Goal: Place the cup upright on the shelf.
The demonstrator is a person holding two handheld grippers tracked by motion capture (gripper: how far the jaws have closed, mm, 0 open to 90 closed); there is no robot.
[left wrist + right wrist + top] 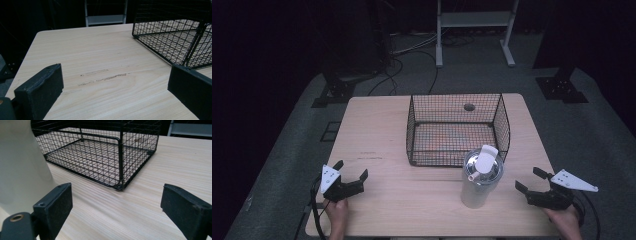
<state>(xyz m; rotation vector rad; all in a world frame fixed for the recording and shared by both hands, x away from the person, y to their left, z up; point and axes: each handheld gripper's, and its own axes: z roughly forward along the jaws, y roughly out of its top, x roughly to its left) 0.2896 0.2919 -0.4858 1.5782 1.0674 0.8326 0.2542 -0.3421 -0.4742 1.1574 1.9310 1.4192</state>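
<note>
Dim overall, with light falling from above onto the pale table (382, 145) and leaving the surroundings near black. Soft, faint shadows beneath the wire basket (457, 127). Mild glare on the metal cup's (481, 182) rim. Somewhat grainy and low in contrast from the high view. Sharper wood grain in both gripper views, but blurred near jaws and a washed-out, unfocused cup wall at the right gripper view's left edge.

A pale wooden table (382, 140) stands on grey carpet (287, 145), a white metal frame (474, 20) behind.
</note>
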